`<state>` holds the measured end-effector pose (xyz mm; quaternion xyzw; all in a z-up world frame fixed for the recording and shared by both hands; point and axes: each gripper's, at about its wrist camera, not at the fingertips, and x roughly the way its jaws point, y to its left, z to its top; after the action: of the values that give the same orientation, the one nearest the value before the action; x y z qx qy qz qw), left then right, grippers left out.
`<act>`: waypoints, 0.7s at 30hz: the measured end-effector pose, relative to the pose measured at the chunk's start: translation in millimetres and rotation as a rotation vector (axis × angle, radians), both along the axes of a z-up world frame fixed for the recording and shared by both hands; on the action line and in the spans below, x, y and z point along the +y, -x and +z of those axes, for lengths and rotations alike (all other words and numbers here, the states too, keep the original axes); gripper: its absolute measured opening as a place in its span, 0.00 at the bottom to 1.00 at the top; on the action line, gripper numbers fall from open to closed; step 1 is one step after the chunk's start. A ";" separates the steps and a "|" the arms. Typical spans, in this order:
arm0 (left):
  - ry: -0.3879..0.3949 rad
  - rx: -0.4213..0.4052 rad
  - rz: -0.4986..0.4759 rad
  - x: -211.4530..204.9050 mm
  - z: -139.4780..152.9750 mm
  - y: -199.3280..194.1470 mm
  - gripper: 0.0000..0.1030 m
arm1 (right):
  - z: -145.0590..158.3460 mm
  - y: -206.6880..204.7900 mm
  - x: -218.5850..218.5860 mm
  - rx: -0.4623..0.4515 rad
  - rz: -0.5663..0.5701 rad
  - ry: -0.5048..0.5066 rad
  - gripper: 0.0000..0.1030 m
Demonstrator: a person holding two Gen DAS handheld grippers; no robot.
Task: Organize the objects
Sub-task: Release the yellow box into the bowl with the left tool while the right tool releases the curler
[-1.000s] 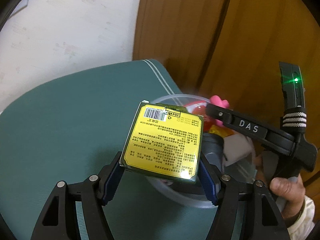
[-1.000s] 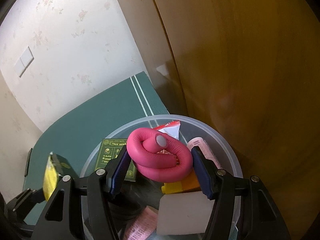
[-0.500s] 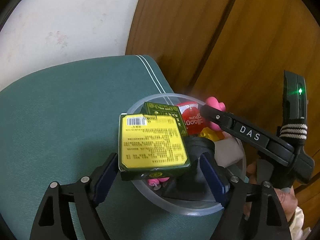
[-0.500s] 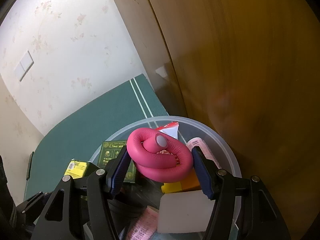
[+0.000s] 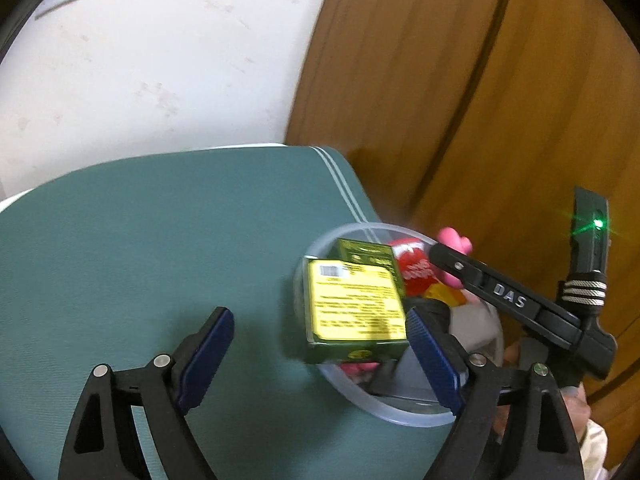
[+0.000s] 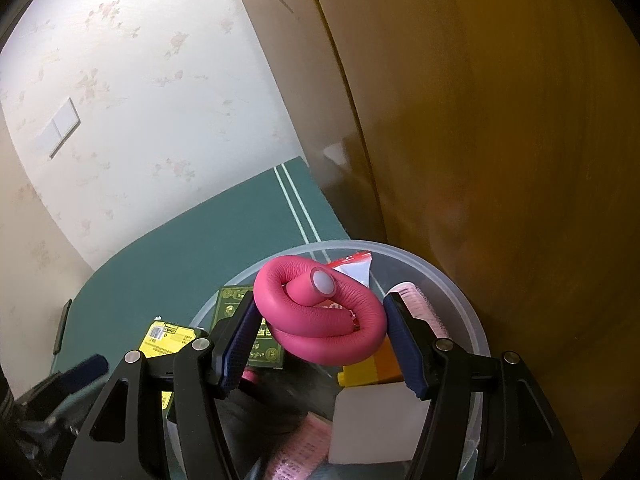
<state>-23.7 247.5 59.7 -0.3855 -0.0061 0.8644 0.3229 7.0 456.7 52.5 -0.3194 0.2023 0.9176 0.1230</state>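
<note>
Already the yellow box (image 5: 354, 304) sits at the near edge of the tub (image 5: 404, 414), tipped against the things inside, with its lower end over the rim. The left gripper (image 5: 320, 354) is opening around it: its left pad stands well clear, and its right pad (image 5: 430, 356) lies just beside the box's corner, though motion blur makes it hard to say whether they touch. So this box looks delivered, or nearly, and may want a nudge to settle.

Beside it in the tub lie a green box (image 5: 366, 254), a red packet (image 5: 414, 268), a yellow block (image 6: 372, 368), a white block (image 6: 378, 422) and pink packets (image 6: 424, 308). Above them the right gripper (image 6: 320, 344) is closed on a coiled pink tube (image 6: 320, 318), held over the tub and not yet dropped. That seems the one piece left to place; the green cloth (image 5: 140, 248) under the tub shows nothing loose.
</note>
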 end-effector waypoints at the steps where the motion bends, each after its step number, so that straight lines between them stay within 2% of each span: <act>1: 0.004 0.004 0.008 -2.0 0.1 0.8 0.88 | -0.3 2.0 0.3 -0.001 0.003 0.002 0.62; 3: 0.012 0.010 0.021 -5.0 0.0 1.9 0.88 | -0.5 -0.8 -0.6 0.001 0.002 0.004 0.65; 5: 0.017 0.016 0.027 -8.4 0.6 1.2 0.88 | 0.6 -0.3 -0.5 0.012 -0.007 0.006 0.78; 6: 0.021 0.019 0.031 -9.3 0.7 2.2 0.88 | 0.2 -2.2 -1.1 0.019 -0.012 0.004 0.80; 15: 0.027 0.025 0.104 -30.9 -1.2 10.9 0.88 | -0.5 0.0 -5.5 0.033 -0.019 -0.007 0.80; 21: 0.082 0.022 0.139 -31.4 -13.0 16.0 0.88 | -0.9 1.4 -7.3 0.034 -0.019 -0.005 0.80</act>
<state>-39.7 216.1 46.7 -0.3876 0.0060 0.8883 0.2461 5.5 449.4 51.6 -0.3018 0.2052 0.9221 0.1290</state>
